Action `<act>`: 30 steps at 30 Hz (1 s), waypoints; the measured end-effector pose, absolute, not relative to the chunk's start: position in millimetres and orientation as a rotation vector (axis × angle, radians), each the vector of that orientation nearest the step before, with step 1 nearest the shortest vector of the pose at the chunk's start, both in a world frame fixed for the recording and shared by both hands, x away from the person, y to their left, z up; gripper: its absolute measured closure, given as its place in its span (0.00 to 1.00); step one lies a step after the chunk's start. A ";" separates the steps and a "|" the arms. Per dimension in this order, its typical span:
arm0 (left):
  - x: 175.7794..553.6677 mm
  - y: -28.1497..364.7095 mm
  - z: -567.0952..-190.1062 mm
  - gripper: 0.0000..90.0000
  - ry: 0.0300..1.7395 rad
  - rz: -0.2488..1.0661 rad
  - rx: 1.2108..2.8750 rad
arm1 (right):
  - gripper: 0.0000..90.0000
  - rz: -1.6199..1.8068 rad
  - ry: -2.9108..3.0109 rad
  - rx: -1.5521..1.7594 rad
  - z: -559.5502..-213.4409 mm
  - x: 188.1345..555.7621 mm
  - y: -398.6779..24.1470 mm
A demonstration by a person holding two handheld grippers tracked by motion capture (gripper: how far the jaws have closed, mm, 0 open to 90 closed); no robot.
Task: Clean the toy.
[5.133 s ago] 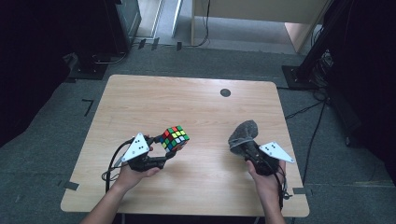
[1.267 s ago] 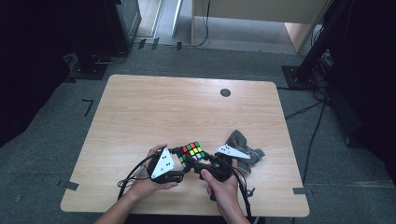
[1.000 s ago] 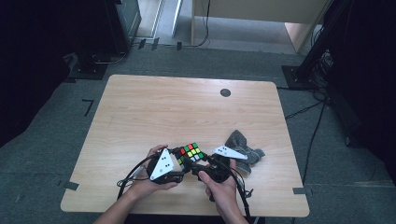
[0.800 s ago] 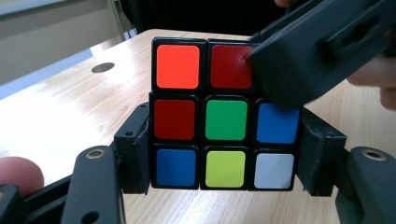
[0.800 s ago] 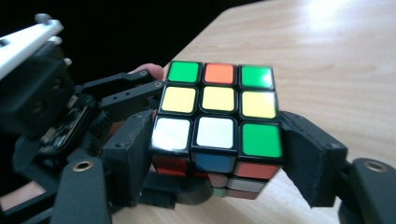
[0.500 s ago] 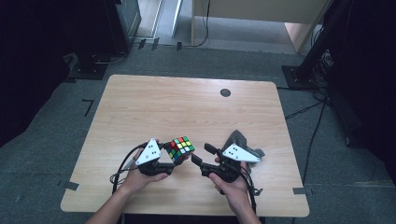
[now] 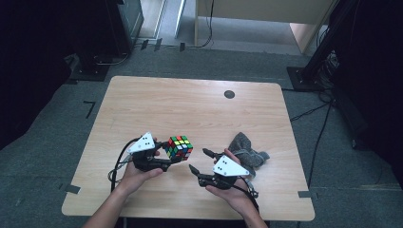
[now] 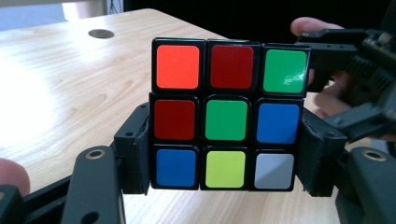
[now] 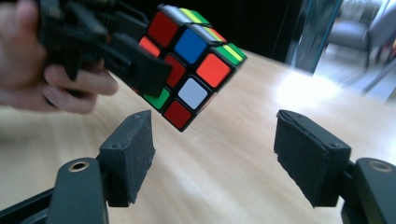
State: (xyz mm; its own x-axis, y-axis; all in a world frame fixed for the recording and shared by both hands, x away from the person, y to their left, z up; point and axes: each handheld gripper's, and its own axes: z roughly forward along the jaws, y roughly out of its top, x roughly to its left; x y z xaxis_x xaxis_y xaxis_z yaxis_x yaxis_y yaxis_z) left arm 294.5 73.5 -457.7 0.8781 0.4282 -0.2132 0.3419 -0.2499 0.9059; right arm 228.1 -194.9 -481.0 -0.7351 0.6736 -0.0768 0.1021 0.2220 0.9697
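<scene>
A scrambled Rubik's cube [image 7: 179,146] hangs just above the wooden table [image 7: 190,104], and my left gripper [image 7: 172,156] is shut on it. In the left gripper view the pads press on the lower sides of the cube [image 8: 226,114], whose face shows a green centre. My right gripper [image 7: 197,159] is a little to the cube's right and nearer the front edge. Its jaws have just been opening and nothing is between them. In the right gripper view the right gripper [image 9: 212,154] stands open below and short of the tilted cube [image 9: 189,65].
A crumpled grey cloth [image 7: 247,154] lies just right of my right hand. A small black round cap [image 7: 229,94] sits in the tabletop at the far side. Dark stands and cables surround the table on the floor.
A second ago both grippers met at the cube. Since then the left gripper has carried the cube to the left, and the right gripper has drawn away from it and opened.
</scene>
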 end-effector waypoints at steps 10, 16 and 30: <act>298.0 70.7 -446.2 0.38 0.628 -0.036 1.859 | 0.28 1.402 1.941 0.483 -490.7 228.7 -184.2; 298.8 64.4 -449.5 0.38 0.616 -0.105 1.897 | 0.24 1.356 1.919 0.397 -490.8 228.6 -181.9; 300.1 59.7 -451.6 0.37 0.565 -0.226 1.919 | 0.37 1.257 1.844 0.194 -496.2 221.6 -174.0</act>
